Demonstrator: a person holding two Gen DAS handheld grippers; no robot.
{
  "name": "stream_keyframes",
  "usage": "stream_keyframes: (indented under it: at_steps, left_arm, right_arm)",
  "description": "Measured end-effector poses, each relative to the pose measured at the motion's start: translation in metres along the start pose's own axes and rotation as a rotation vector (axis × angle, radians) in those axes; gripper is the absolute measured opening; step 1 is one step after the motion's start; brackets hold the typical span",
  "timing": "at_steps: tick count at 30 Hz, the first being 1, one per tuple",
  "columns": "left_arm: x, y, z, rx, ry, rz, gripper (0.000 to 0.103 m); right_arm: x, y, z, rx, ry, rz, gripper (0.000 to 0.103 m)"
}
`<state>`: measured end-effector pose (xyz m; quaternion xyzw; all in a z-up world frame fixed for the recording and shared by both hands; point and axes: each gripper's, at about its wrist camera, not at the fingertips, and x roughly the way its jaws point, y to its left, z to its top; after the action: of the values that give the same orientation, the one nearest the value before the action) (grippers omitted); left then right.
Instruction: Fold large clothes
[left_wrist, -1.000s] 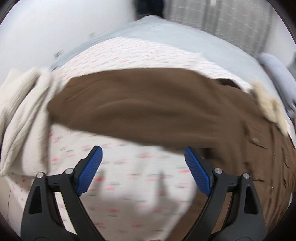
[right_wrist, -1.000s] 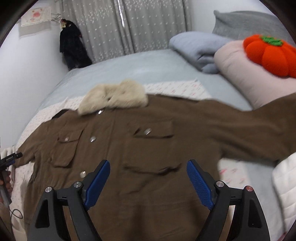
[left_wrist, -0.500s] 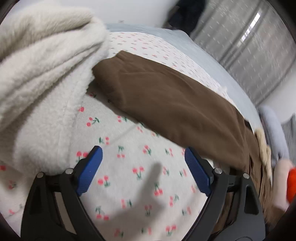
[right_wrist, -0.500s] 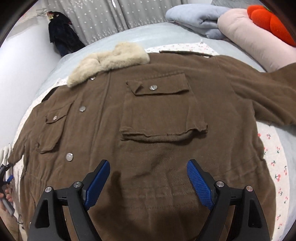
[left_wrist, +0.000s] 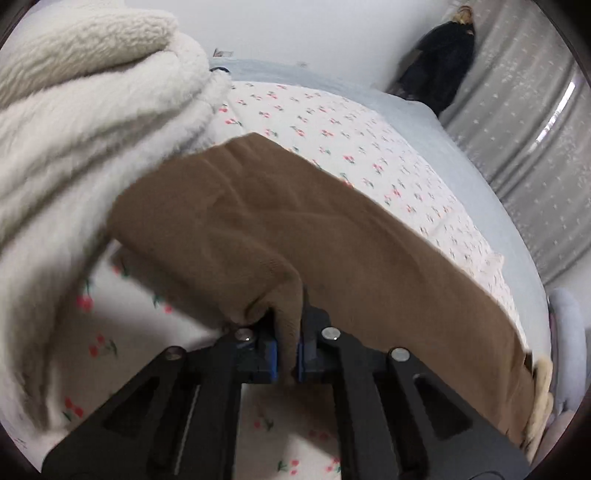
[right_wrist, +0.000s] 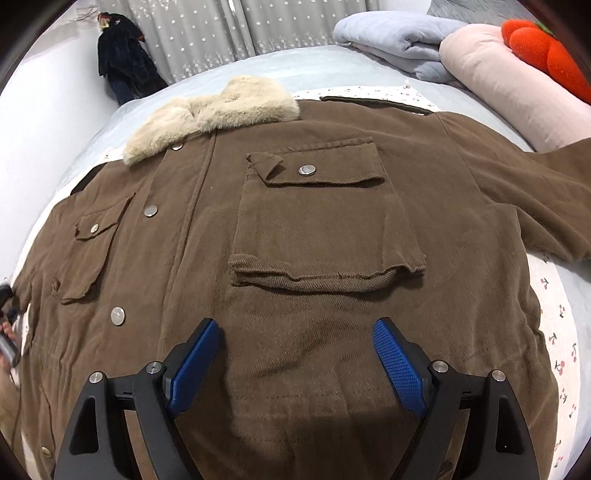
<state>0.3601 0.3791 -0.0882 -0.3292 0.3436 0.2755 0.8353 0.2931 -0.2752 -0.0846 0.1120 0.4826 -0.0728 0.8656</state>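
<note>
Change since earlier frame: left tongs have just been closing and are now pinching a fold of the brown sleeve near its cuff end; a second ago they were standing wide over the cherry-print sheet with nothing between them.
Right tongs, change: right tongs are sitting lower and closer over the coat front than a second ago, still standing wide.
Left tongs, state: blue pads are pressing together on sleeve fabric; cloth is bunching up between them.
Right tongs, state: jaws are standing wide apart above the lower front of the coat; nothing is sitting between the pads. Contact with the cloth: cannot tell.
Task item: brown coat is lying spread front-up on the bed, on the cherry-print sheet, sleeves reaching out to both sides.
Coat details: cream fur collar is lying at the far end; chest pocket with a snap is sitting just beyond the right tongs.
Neighbours: cream fleece blanket is lying just beside the held sleeve; pink pillow and orange plush are lying at far right.
</note>
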Motion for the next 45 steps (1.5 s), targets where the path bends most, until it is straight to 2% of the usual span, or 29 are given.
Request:
stream_keyframes:
  at_steps: [1,2,6,8,10,13,15,18,21,24,25,26,28,29,30,32,34,37,40,45]
  left_arm:
    - [-0.012,-0.003,0.006,-0.02,-0.048,0.004,0.008]
    - [-0.035,-0.013,0.01,-0.001,-0.132,0.0,0.008]
    - [-0.099,-0.081,0.012,0.239,-0.397,-0.02,0.007]
    - [-0.134,-0.112,0.002,0.336,-0.484,-0.094,0.007]
    - [-0.17,-0.139,-0.014,0.413,-0.543,-0.215,0.007]
    - [-0.208,-0.177,-0.042,0.535,-0.565,-0.374,0.007]
    - [-0.232,-0.207,-0.074,0.639,-0.537,-0.485,0.008]
    - [-0.253,-0.245,-0.124,0.766,-0.464,-0.601,0.008]
    - [-0.261,-0.272,-0.175,0.864,-0.368,-0.679,0.009]
    - [-0.25,-0.293,-0.231,0.969,-0.227,-0.733,0.011]
    - [-0.241,-0.299,-0.248,1.024,-0.15,-0.746,0.021]
    - [-0.236,-0.303,-0.269,1.079,-0.064,-0.754,0.037]
    - [-0.221,-0.304,-0.302,1.178,0.091,-0.737,0.059]
    - [-0.215,-0.299,-0.315,1.214,0.127,-0.727,0.059]
    - [-0.217,-0.293,-0.323,1.227,0.124,-0.727,0.06]
    - [-0.217,-0.279,-0.324,1.226,0.105,-0.728,0.068]
    - [-0.212,-0.269,-0.308,1.186,0.105,-0.742,0.076]
    - [-0.196,-0.262,-0.277,1.094,0.086,-0.711,0.078]
    - [-0.162,-0.242,-0.229,0.952,0.098,-0.628,0.078]
    - [-0.115,-0.22,-0.184,0.849,0.076,-0.517,0.078]
  right_arm:
    - [0.0,-0.001,0.0,0.0,-0.001,0.008,0.087]
    - [-0.001,-0.003,0.0,0.0,-0.003,0.013,0.087]
    - [-0.004,-0.008,-0.001,0.003,-0.006,0.041,0.087]
    - [-0.004,-0.009,0.0,0.011,-0.004,0.049,0.087]
    - [-0.004,-0.01,0.003,0.022,-0.003,0.059,0.087]
    - [-0.006,-0.014,0.006,0.057,0.002,0.098,0.087]
    - [-0.008,-0.017,0.007,0.083,0.004,0.125,0.087]
    - [-0.014,-0.02,0.008,0.103,-0.007,0.135,0.087]
    - [-0.02,-0.023,0.011,0.111,-0.02,0.138,0.087]
    - [-0.024,-0.026,0.014,0.117,-0.031,0.136,0.087]
    - [-0.025,-0.027,0.014,0.122,-0.032,0.139,0.087]
    - [-0.026,-0.029,0.015,0.128,-0.032,0.143,0.087]
    - [-0.026,-0.032,0.017,0.141,-0.03,0.15,0.087]
    - [-0.026,-0.034,0.017,0.149,-0.03,0.152,0.088]
    - [-0.026,-0.037,0.018,0.156,-0.03,0.153,0.088]
    - [-0.026,-0.04,0.019,0.166,-0.031,0.157,0.088]
    - [-0.026,-0.043,0.02,0.171,-0.031,0.156,0.087]
    - [-0.025,-0.045,0.019,0.182,-0.025,0.171,0.088]
    - [-0.021,-0.043,0.022,0.202,-0.007,0.253,0.087]
    - [-0.007,-0.018,0.059,0.217,-0.008,0.48,0.085]
